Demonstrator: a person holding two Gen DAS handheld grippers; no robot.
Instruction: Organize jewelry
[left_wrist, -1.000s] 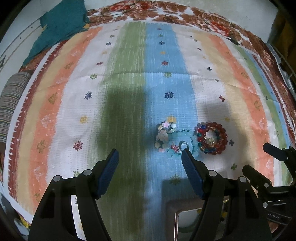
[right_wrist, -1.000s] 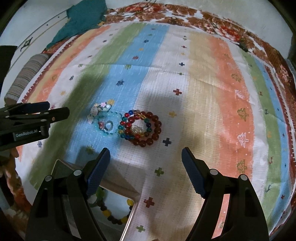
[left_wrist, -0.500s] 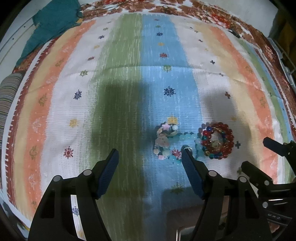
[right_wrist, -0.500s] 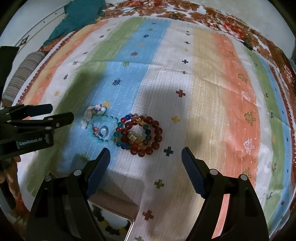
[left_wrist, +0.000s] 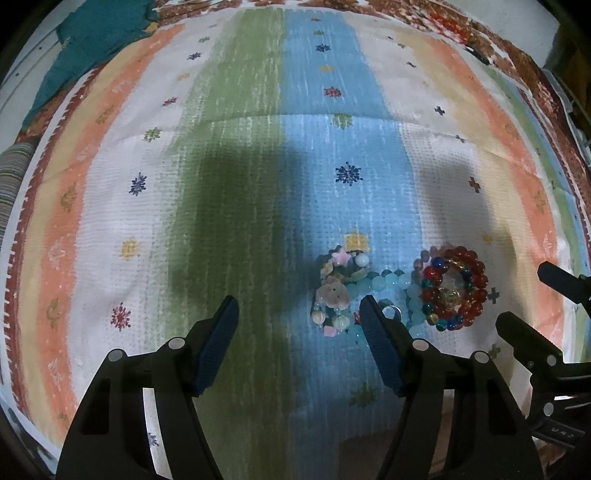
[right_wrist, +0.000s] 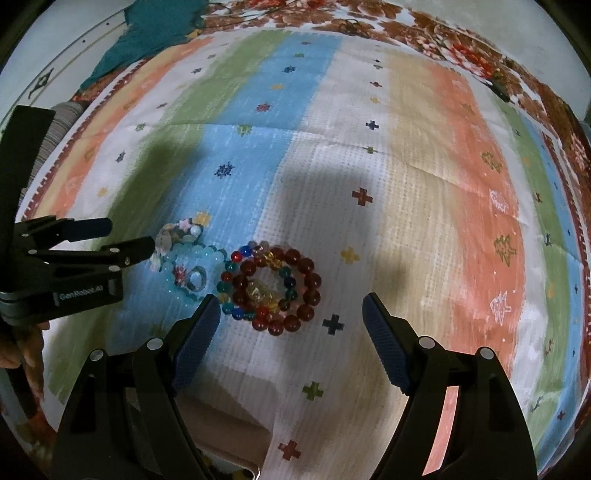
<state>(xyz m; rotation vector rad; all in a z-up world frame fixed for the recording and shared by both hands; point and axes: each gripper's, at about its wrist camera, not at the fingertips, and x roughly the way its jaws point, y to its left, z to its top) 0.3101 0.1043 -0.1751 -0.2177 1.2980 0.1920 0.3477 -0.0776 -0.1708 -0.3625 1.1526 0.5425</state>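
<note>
A pile of bracelets lies on the striped cloth. A shell-and-charm bracelet (left_wrist: 334, 291) sits left, an aqua bead bracelet (left_wrist: 384, 280) with a silver ring (left_wrist: 391, 312) in the middle, and stacked red and multicolour bead bracelets (left_wrist: 452, 288) right. My left gripper (left_wrist: 299, 314) is open, low over the cloth, its right finger beside the shell bracelet. My right gripper (right_wrist: 291, 314) is open just short of the red bracelets (right_wrist: 275, 290). The aqua bracelet (right_wrist: 192, 258) and the left gripper (right_wrist: 129, 240) show at its left.
The striped patterned cloth (left_wrist: 258, 166) covers the whole surface. A teal cloth (left_wrist: 96, 40) lies at the far left corner. A box corner (right_wrist: 236, 443) with beads inside sits under the right gripper at the near edge.
Both grippers have moved forward and lower toward the bracelets, which now look larger and closer to the fingertips. The box has slid out of view below. The jewelry has not moved.
</note>
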